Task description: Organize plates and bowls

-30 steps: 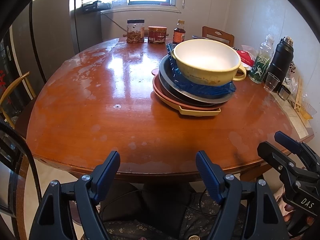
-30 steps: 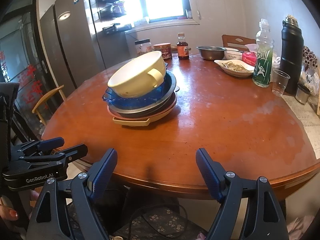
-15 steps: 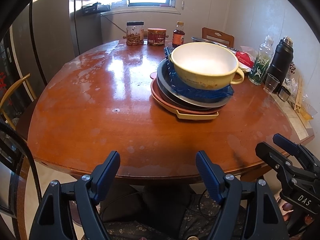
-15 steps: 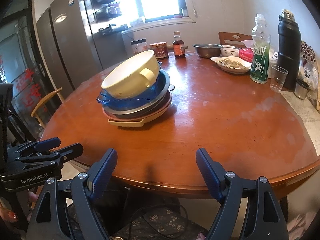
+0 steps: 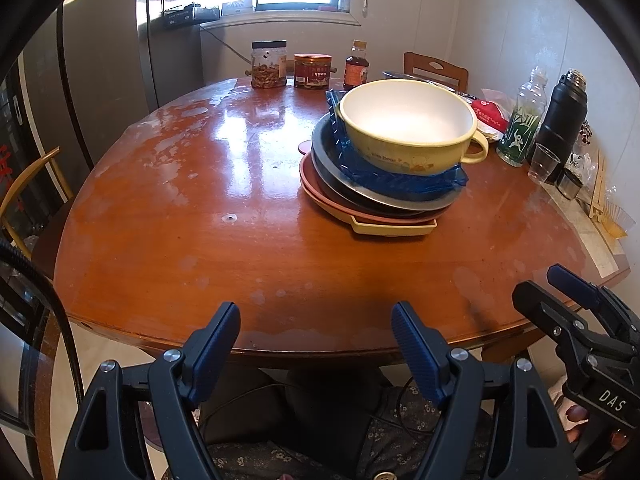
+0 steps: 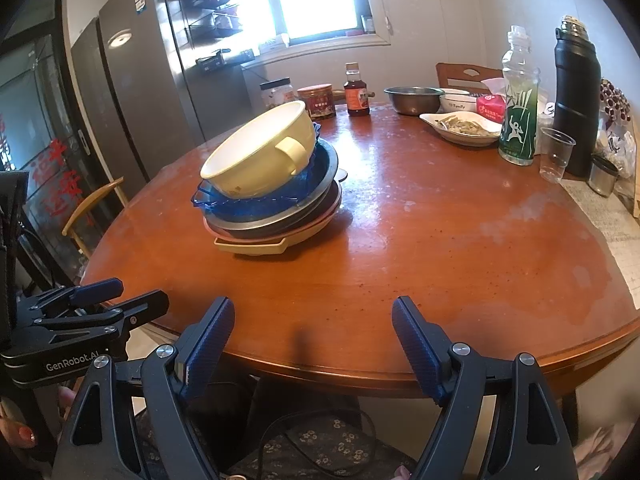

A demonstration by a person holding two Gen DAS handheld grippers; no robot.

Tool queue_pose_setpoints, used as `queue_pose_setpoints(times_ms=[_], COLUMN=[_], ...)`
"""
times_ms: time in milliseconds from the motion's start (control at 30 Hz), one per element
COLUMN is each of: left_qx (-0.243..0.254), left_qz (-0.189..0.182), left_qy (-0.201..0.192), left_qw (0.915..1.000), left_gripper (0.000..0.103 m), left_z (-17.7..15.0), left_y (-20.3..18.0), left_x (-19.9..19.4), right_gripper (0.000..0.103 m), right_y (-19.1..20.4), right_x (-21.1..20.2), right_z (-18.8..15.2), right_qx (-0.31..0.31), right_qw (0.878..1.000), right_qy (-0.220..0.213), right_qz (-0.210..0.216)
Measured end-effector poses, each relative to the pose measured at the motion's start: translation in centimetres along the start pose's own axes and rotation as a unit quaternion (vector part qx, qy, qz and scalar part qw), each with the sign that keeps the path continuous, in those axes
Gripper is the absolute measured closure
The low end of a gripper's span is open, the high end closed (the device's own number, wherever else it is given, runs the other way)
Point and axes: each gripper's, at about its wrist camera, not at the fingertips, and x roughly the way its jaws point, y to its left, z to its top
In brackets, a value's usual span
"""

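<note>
A round wooden worktop (image 5: 200, 200) carried one leaning stack of dishes near its middle. On top sat a cream bowl (image 5: 408, 128) with a side handle, tilted, resting in a blue glass dish (image 5: 400, 178). Under that lay a grey metal plate (image 5: 384, 200), then a pink plate (image 5: 320, 192), then a cream tray (image 5: 394, 229) at the bottom.

The left gripper (image 5: 316, 344) and the right gripper (image 6: 312, 332) both hovered at the worktop's near edge, well apart from the stack. Each had its fingers spread wide and held nothing.

The dishes already sat nested largest to smallest, so this could have been a pile waiting to be sorted or one just gathered; the views did not settle which. Any grasp on the stack would have called for care, since the bowl sat crooked and could slide.

Along the far edge stood a jar (image 5: 269, 65), a red tin (image 5: 313, 71) and a sauce bottle (image 5: 357, 70). Toward the right edge were a steel bowl (image 6: 414, 100), a white dish of food (image 6: 460, 128), a green bottle (image 6: 518, 104), a plastic cup (image 6: 556, 154) and a black flask (image 6: 576, 96). Nothing stood between the grippers and the stack.
</note>
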Motion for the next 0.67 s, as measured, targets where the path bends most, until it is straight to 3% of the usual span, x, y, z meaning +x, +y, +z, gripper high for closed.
queue_pose_setpoints(times_ms=[667], left_qx=[0.003], left_qz=[0.001], left_qy=[0.004], left_qw=[1.0000], left_gripper=[0.026], left_z=[0.50], left_y=[0.21], left_x=[0.77], right_gripper=[0.021], right_y=[-0.04], right_x=[0.49], right_z=[0.18], right_qx=[-0.001], right_qw=[1.000], right_qy=[0.003], right_qz=[-0.012])
